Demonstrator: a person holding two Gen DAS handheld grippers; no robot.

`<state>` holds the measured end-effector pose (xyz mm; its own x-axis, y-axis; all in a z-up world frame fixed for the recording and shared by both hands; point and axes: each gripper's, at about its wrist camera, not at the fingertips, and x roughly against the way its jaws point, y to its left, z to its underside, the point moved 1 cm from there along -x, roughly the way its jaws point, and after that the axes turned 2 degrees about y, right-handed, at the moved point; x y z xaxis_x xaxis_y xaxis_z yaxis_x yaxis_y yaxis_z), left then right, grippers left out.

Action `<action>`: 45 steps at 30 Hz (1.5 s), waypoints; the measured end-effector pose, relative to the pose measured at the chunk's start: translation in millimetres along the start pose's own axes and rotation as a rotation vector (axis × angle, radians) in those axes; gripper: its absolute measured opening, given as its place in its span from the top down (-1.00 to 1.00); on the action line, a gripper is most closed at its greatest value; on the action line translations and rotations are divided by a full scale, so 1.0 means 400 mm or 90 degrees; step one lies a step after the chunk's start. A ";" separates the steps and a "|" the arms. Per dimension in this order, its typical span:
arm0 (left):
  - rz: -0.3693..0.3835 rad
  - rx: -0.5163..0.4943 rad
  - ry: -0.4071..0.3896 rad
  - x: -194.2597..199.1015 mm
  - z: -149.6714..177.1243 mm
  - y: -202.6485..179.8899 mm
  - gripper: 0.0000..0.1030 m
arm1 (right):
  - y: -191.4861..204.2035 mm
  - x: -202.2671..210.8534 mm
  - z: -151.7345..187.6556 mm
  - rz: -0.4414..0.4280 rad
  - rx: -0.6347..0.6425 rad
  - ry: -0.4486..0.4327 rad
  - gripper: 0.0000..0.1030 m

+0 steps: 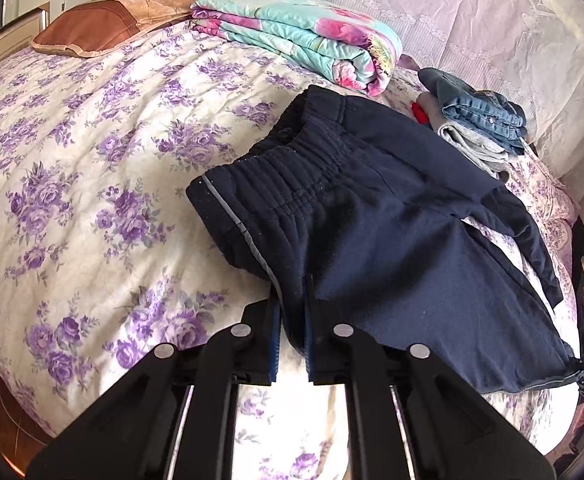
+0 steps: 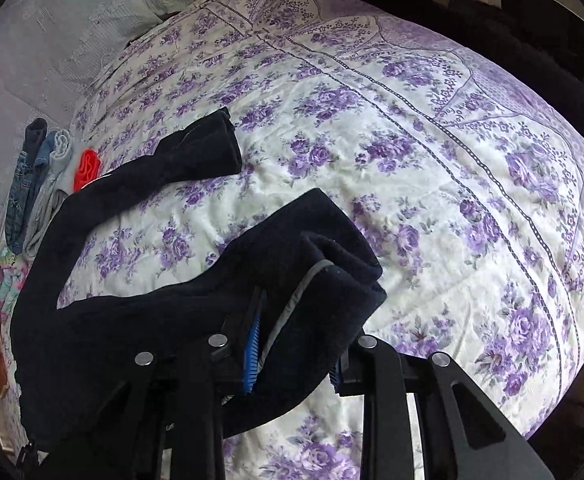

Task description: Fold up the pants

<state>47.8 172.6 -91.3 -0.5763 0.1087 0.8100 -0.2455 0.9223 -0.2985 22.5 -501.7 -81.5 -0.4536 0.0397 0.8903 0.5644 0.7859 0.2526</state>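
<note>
Dark navy pants with an elastic waistband and a grey side stripe lie on the purple-flowered bedspread. My left gripper is shut on the pants' side edge below the waistband. In the right wrist view the pants drape over my right gripper, whose fingers are shut on a bunched leg end with the grey stripe. The other leg lies flat on the bedspread, reaching towards the far left.
A folded floral quilt and a brown pillow lie at the bed's far side. A stack of folded jeans and grey clothes sits beside the pants; it also shows in the right wrist view with a red item.
</note>
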 end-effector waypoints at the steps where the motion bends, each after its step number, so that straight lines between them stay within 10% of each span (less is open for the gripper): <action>1: -0.006 -0.001 0.009 -0.005 0.009 0.001 0.84 | -0.015 -0.020 0.012 0.005 -0.003 0.009 0.44; 7: -0.015 0.004 0.046 -0.008 0.026 0.014 0.65 | -0.017 -0.062 0.029 0.051 0.053 0.013 -0.13; 11: -0.037 -0.022 -0.031 0.119 0.006 0.021 0.43 | 0.009 0.064 -0.001 0.108 0.103 -0.086 -0.43; 16: -0.052 -0.066 -0.063 0.176 -0.127 -0.027 0.34 | 0.072 0.104 -0.091 0.031 0.149 -0.103 -0.50; 27: -0.056 -0.199 0.096 -0.242 -0.382 -0.233 0.15 | 0.149 -0.187 -0.335 -0.041 0.164 0.009 -0.49; 31: -0.065 -0.190 0.126 -0.346 -0.369 -0.216 0.16 | 0.138 -0.286 -0.377 -0.062 0.138 0.062 -0.18; 35: -0.088 -0.218 0.102 -0.356 -0.350 -0.225 0.14 | 0.145 -0.344 -0.390 -0.114 0.109 0.065 0.75; 45: -0.081 -0.247 0.120 -0.323 -0.333 -0.215 0.14 | 0.022 -0.169 -0.472 -0.056 0.019 0.033 0.83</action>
<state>247.3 128.7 -102.9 -0.3988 0.0183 0.9168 0.0257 0.9996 -0.0088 188.4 -614.0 -68.1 -0.4638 -0.0618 0.8838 0.5027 0.8030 0.3200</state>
